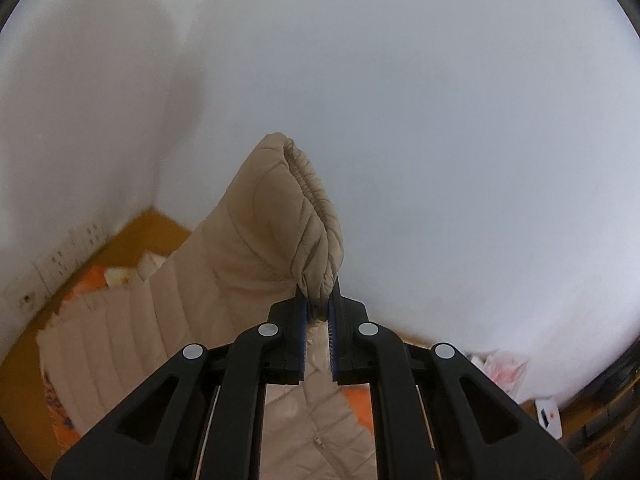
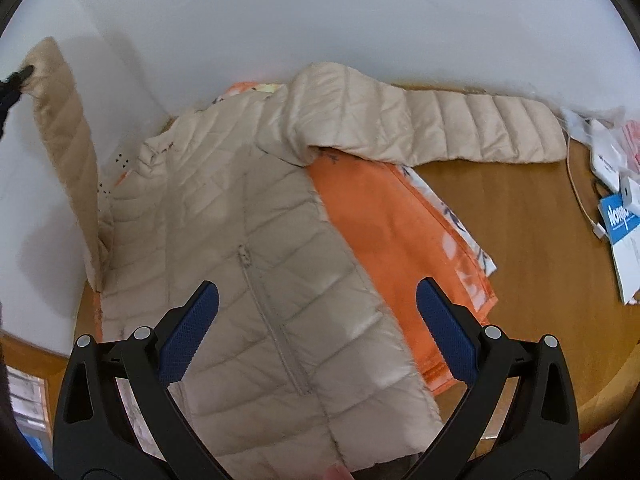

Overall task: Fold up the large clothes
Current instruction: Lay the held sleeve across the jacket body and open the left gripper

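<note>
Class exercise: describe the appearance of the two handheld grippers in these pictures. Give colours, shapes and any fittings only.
Both the left gripper and the right gripper have matte black plastic linkage arms with triangular cut-outs and round silver pivot pins. Their jaws carry blue, finely textured pads. No cables, printed markings or sleeves are visible.

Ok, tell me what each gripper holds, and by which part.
The left gripper pinches the beige jacket by its sleeve cuff, lifted. The right gripper holds nothing.

Jacket (image 2: 248, 208): beige quilted cloth, slight sheen, elastic-gathered cuff (image 1: 310, 184). Sheet (image 2: 384, 232) beneath: orange matt cloth. Worktop (image 2: 520, 220): smooth wood, satin finish. Right hand-held gripper (image 2: 318, 332): matt black plastic; pads (image 2: 444, 328) blue, textured.
</note>
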Motion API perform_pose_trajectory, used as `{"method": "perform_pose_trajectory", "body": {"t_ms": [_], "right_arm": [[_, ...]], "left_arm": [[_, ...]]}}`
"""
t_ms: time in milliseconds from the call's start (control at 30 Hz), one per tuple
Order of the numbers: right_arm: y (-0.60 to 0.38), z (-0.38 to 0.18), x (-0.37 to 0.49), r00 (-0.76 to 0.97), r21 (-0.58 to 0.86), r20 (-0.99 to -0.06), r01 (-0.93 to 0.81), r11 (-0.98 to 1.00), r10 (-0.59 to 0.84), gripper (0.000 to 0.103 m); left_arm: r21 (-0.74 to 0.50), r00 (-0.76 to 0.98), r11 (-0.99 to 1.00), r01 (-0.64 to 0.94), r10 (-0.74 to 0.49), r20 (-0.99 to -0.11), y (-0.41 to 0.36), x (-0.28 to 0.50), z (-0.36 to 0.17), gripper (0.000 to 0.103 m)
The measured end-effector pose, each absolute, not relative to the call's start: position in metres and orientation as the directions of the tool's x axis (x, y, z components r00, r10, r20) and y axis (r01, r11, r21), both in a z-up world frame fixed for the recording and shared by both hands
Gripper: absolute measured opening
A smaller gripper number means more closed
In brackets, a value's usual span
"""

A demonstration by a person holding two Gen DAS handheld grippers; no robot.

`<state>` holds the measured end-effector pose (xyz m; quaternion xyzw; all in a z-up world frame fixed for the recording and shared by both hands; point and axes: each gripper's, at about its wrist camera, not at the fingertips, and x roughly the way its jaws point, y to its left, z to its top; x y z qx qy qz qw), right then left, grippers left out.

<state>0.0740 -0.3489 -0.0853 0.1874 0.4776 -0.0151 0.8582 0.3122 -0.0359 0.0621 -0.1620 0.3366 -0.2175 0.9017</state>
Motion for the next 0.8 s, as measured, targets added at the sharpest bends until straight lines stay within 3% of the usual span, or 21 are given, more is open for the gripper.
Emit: {"method": "perform_pose_trajectory", "body": {"t_ms": [433, 800], "right_arm": [[-0.369, -0.100, 0.089, 0.514, 0.210, -0.853, 0.174, 0.962, 0.093, 0.098], [-0.403, -0.098, 0.128, 0.529, 0.217, -0.845, 0.212, 0.953, 0.075, 0.098]], "left_arm": [[-0.456, 0.514, 0.865, 0.207, -0.493, -0.702, -0.105, 0.333, -0.073, 0.009], [-0.400, 0.495, 0.893, 0.207, -0.448, -0.745, -0.142, 0.317, -0.079, 0.012]]}}
